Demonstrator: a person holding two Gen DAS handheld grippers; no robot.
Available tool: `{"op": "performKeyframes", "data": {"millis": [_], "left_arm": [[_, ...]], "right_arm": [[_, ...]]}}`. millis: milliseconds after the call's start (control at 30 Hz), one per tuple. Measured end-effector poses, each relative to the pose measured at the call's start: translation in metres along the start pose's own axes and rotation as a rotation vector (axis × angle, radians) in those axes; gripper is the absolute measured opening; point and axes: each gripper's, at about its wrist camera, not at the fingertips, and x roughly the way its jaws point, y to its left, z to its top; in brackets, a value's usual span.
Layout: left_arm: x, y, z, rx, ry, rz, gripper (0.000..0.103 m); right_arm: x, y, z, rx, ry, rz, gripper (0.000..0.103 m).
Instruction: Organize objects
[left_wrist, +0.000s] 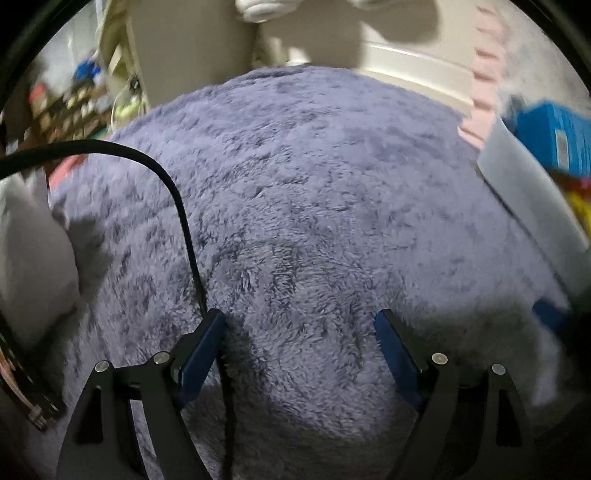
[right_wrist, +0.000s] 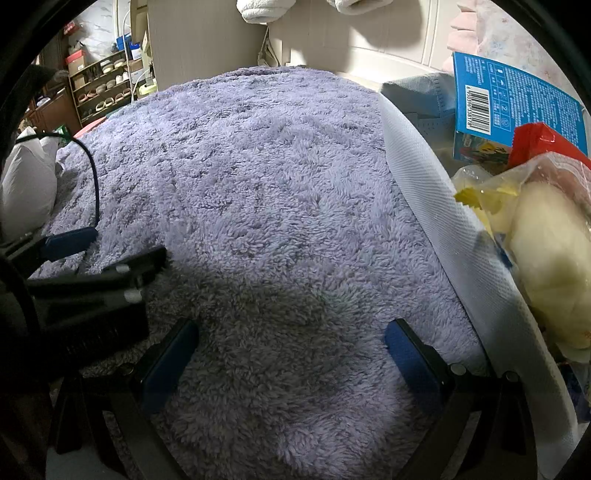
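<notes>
A fluffy purple rug (left_wrist: 295, 184) (right_wrist: 258, 184) fills both views. My left gripper (left_wrist: 299, 321) hangs open just above it, with only pile between its blue pads. A black cable (left_wrist: 177, 199) curves over the rug and passes the left finger. My right gripper (right_wrist: 291, 332) is open too and holds nothing. In the right wrist view the left gripper (right_wrist: 110, 251) shows at the left edge. Along the right stands a white fabric bin (right_wrist: 424, 206) (left_wrist: 517, 192). It holds a blue box (right_wrist: 517, 96) (left_wrist: 554, 136), a red packet (right_wrist: 543, 144) and a clear bag (right_wrist: 546, 251) of pale yellow contents.
A white bag or cushion (right_wrist: 29, 184) (left_wrist: 29, 258) lies at the rug's left edge. Behind the rug are a beige cabinet (right_wrist: 207, 40) and a shoe rack (right_wrist: 103, 88) at far left. White fluffy items (right_wrist: 255, 11) hang in at the top.
</notes>
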Motion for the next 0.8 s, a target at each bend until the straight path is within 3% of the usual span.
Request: {"op": "performKeyframes", "data": {"millis": [67,167,400,800], "left_arm": [[-0.001,-0.003,-0.002,0.03,-0.017,0.046,0.093],[0.004,0.006,-0.002,-0.012,-0.003,0.053,0.102],[0.012,0.022,0.001,0.011,0.014,-0.076,0.103],[0.009,0.02,-0.003,0.008,-0.003,-0.075,0.103]], "right_arm": [[0.001,0.0,0.0,0.0,0.0,0.002,0.103],[-0.001,-0.001,0.0,0.002,0.002,0.002,0.103],[-0.001,-0.001,0.0,-0.004,0.002,-0.003,0.103],[-0.001,-0.001,0.0,-0.003,0.002,-0.002,0.103]]}}
